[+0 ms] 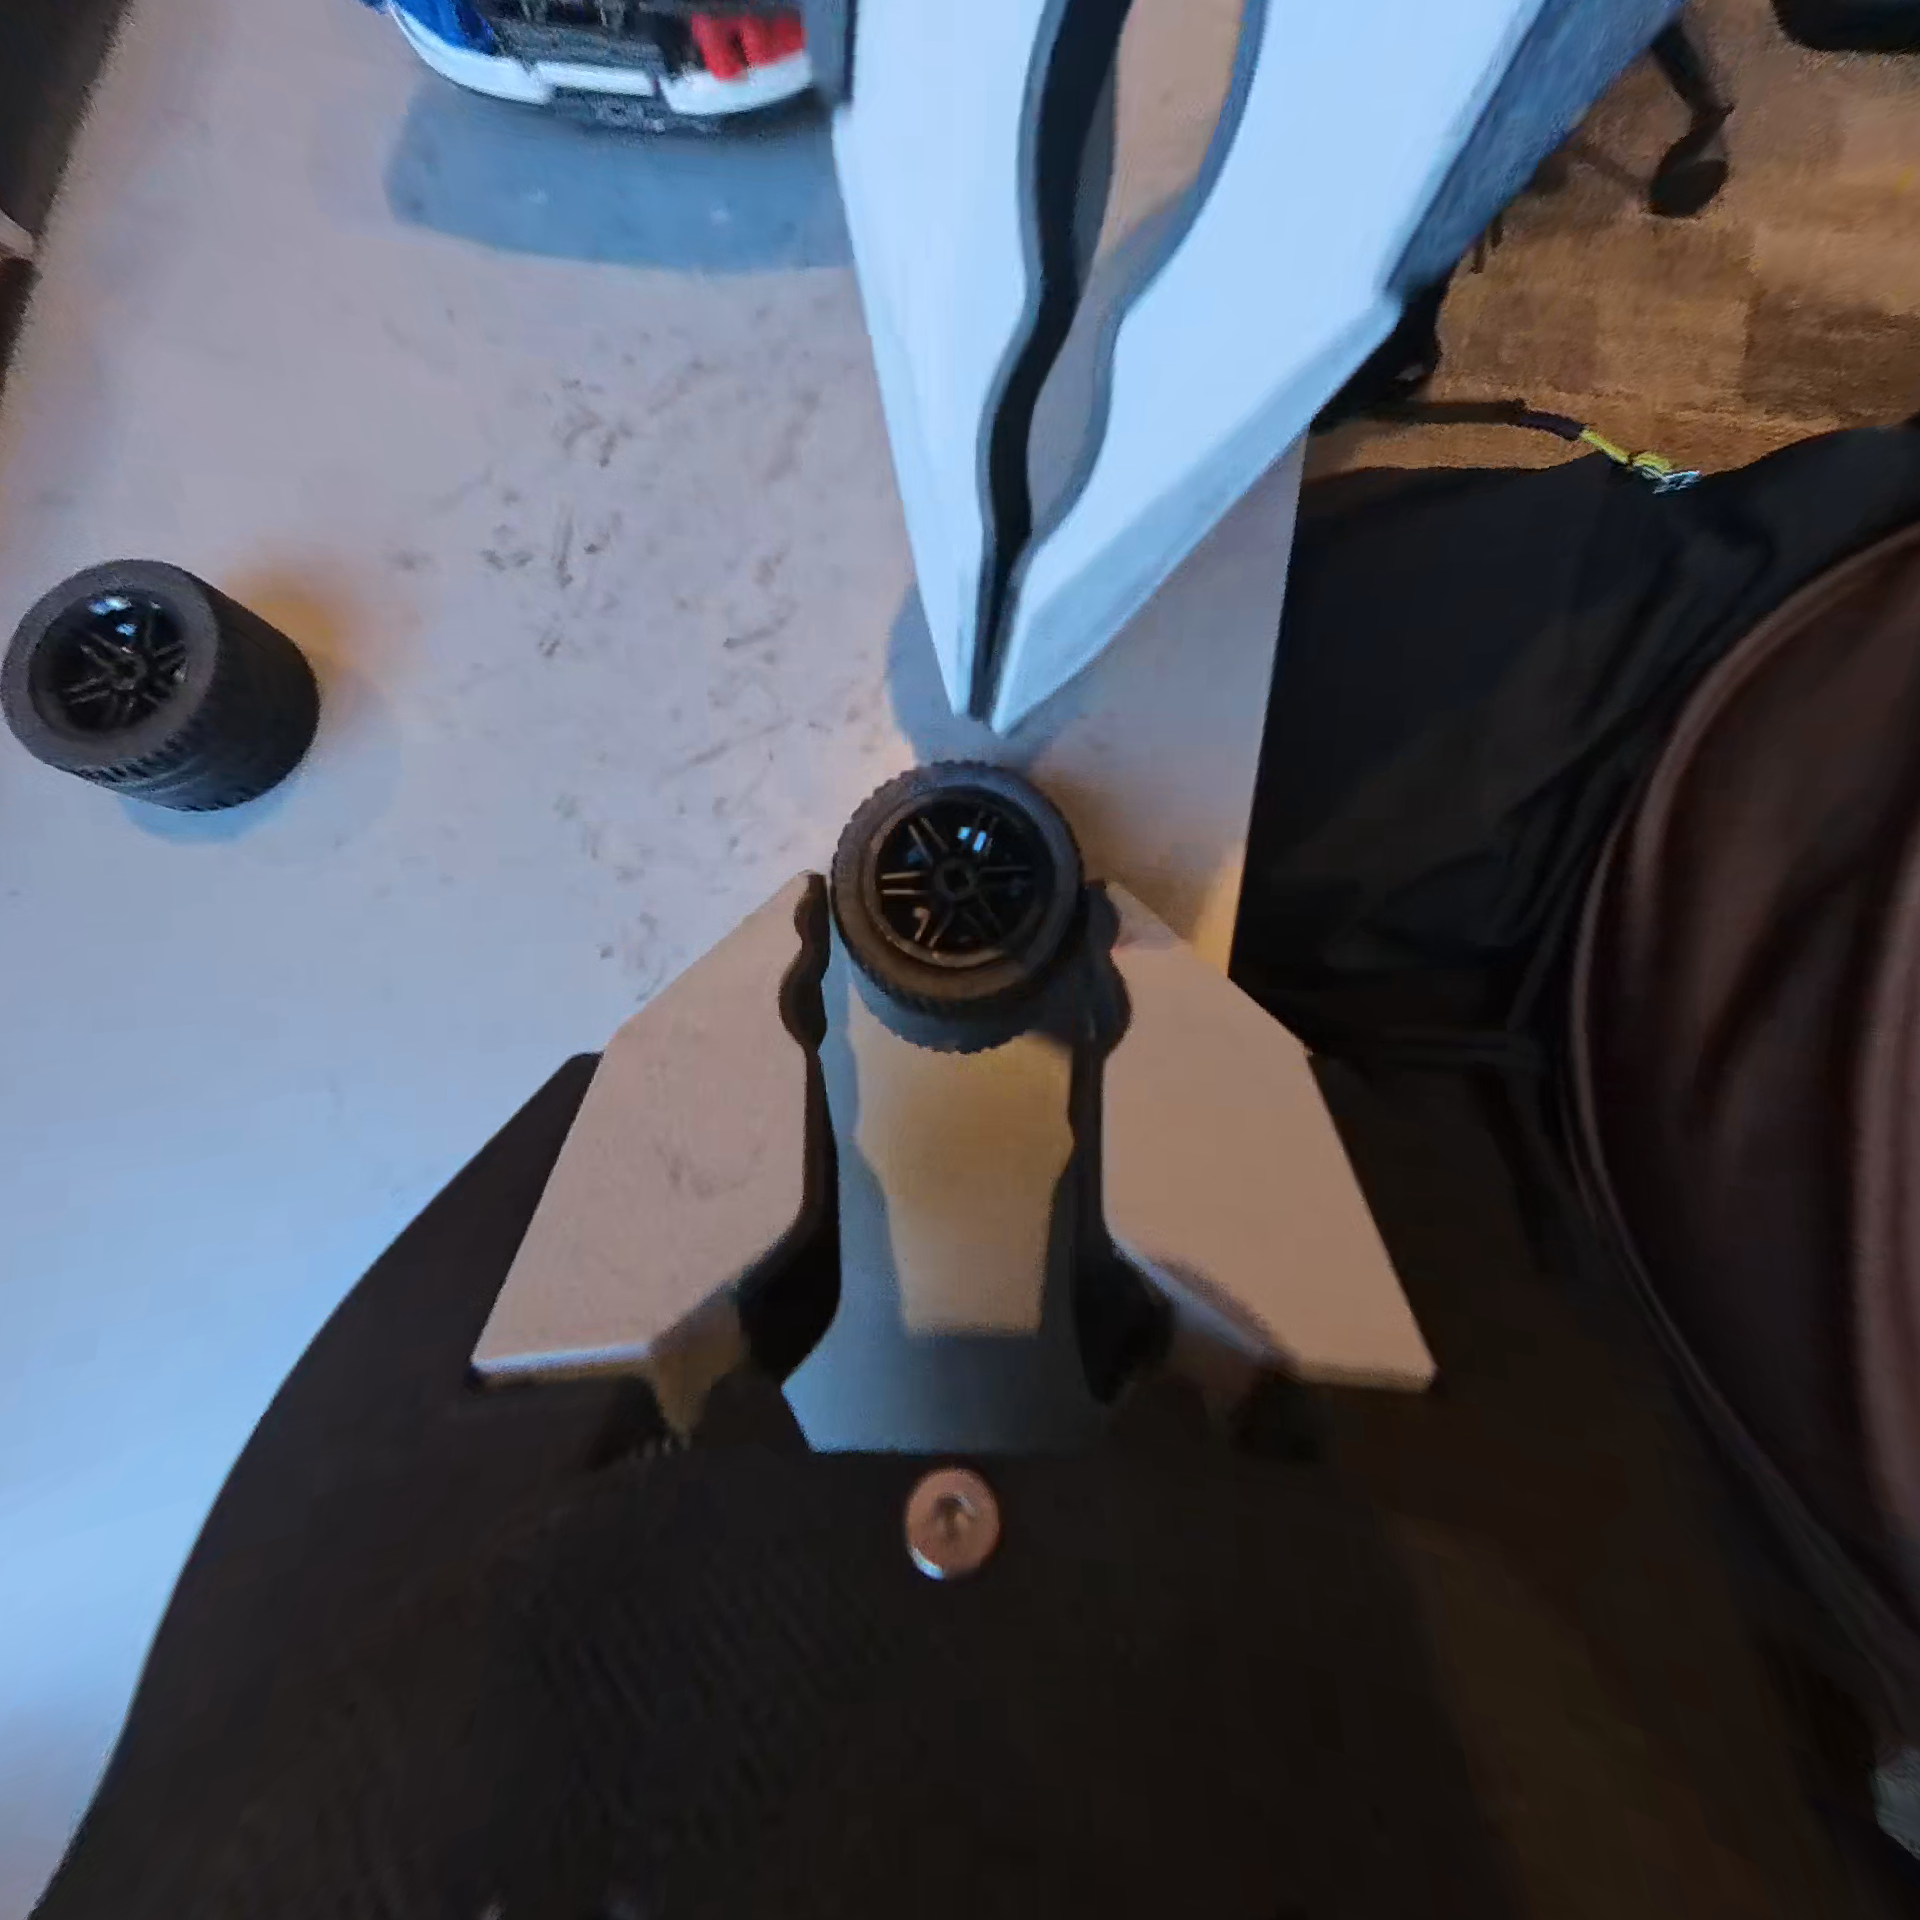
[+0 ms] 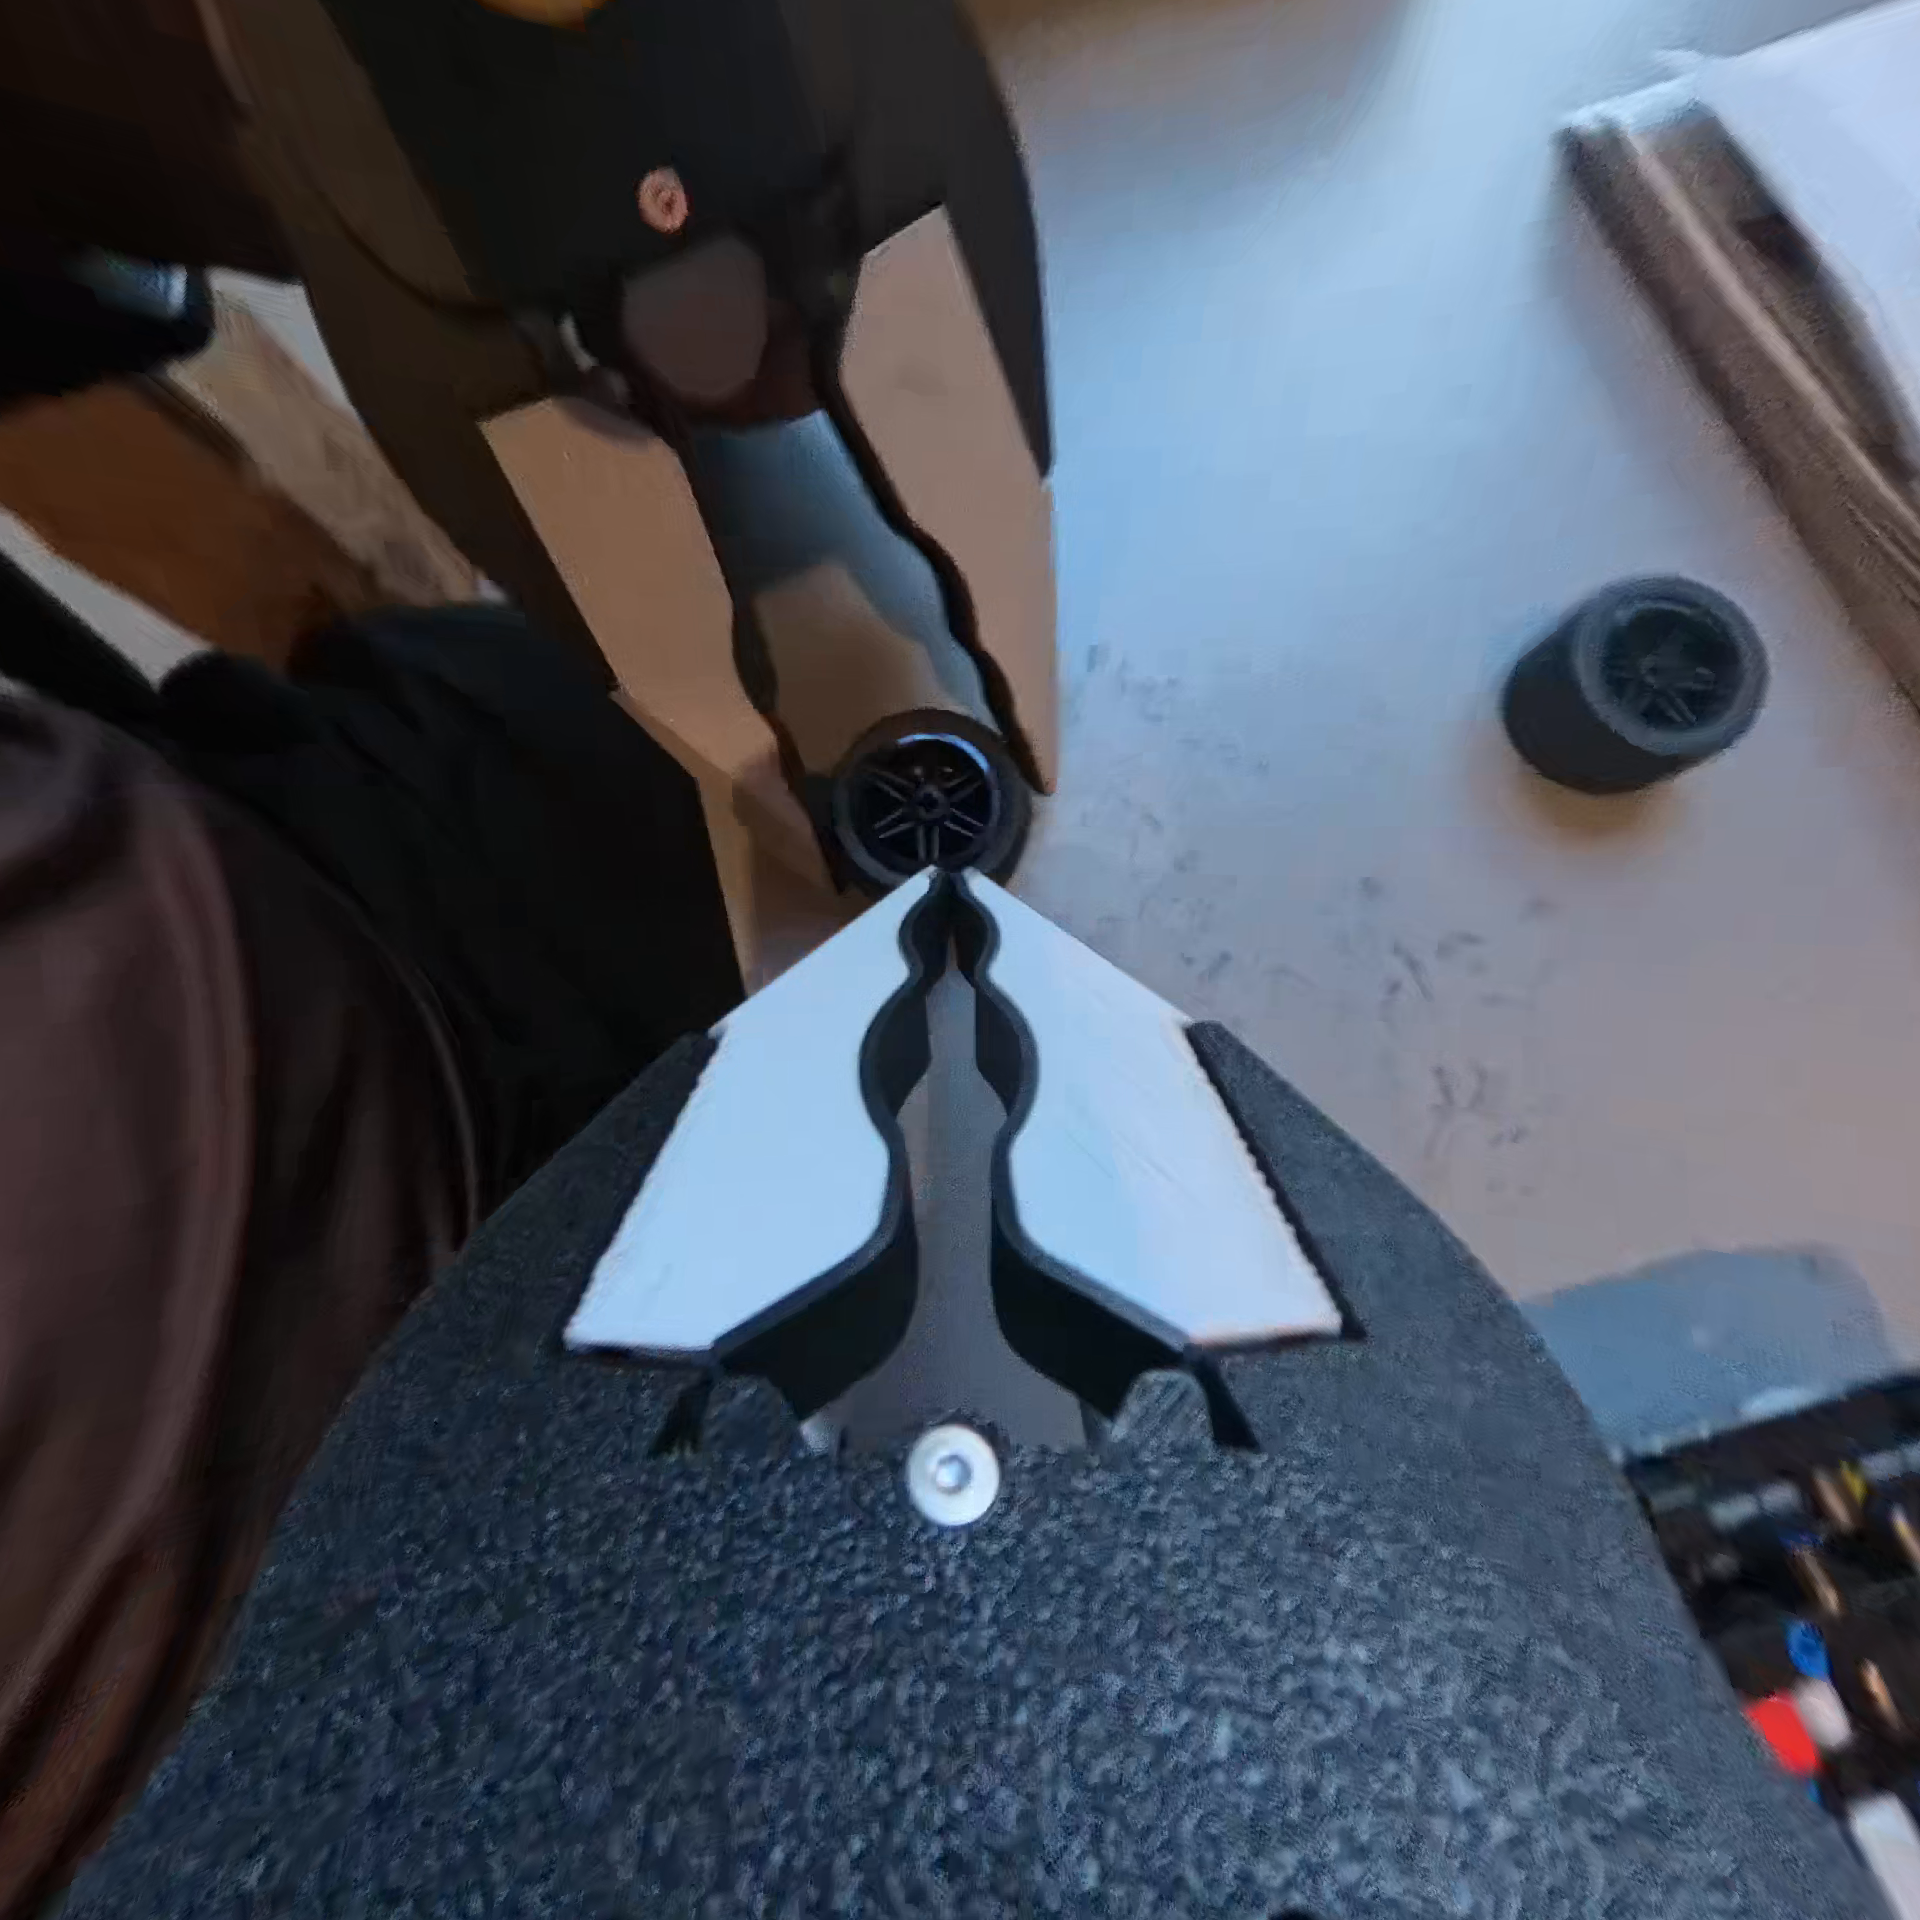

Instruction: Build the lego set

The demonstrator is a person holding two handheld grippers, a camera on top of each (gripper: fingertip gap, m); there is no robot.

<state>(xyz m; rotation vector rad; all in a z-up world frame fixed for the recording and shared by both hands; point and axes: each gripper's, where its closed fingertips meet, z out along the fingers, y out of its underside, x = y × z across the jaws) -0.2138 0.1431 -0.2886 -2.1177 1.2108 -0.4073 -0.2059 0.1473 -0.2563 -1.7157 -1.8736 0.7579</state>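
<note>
Left wrist view shows your left gripper (image 1: pixel 961 914) clamping the wheel (image 1: pixel 956 894) near the bench's (image 1: pixel 416 520) right edge; the right gripper (image 2: pixel 948 881), tips together, could knock it loose.

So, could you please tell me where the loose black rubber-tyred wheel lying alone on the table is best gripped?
Grip the loose black rubber-tyred wheel across its ribbed tread, coming from above; it lies on its side, spoked hub facing sideways.
</note>
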